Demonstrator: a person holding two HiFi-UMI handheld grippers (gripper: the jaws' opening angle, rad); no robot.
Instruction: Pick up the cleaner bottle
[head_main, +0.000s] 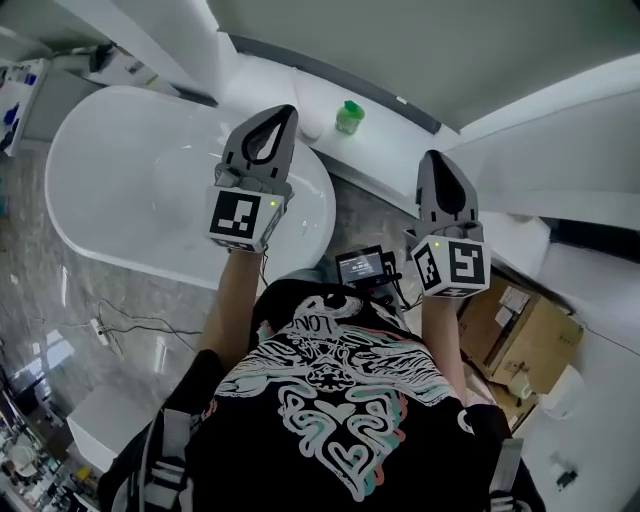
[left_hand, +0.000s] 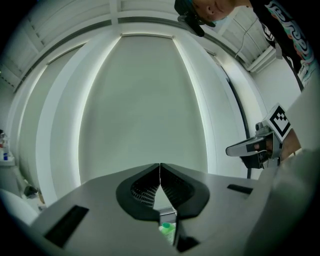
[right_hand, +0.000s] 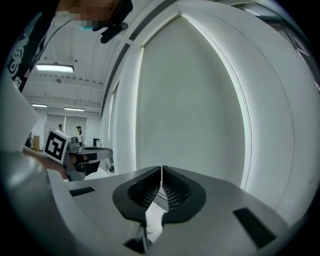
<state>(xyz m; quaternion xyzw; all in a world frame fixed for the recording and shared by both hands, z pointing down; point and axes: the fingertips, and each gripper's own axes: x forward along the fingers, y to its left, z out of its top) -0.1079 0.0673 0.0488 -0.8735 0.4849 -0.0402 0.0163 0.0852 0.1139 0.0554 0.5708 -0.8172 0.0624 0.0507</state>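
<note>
The cleaner bottle (head_main: 348, 117), with a green cap, stands on the white ledge (head_main: 385, 160) behind the bathtub, and its green cap (left_hand: 167, 231) shows low through the gap under the left jaws. My left gripper (head_main: 287, 112) is shut and empty, held level over the tub's far rim, a little left of the bottle. My right gripper (head_main: 434, 160) is also shut and empty, to the right of the bottle and nearer to me. In the two gripper views both pairs of jaws (left_hand: 159, 166) (right_hand: 161, 169) meet at the tips with nothing between them.
A white oval bathtub (head_main: 120, 190) lies at the left below the left gripper. A white round object (head_main: 310, 125) sits on the ledge beside the bottle. Cardboard boxes (head_main: 525, 335) stand on the floor at the right. A white blind (left_hand: 145, 105) fills the wall ahead.
</note>
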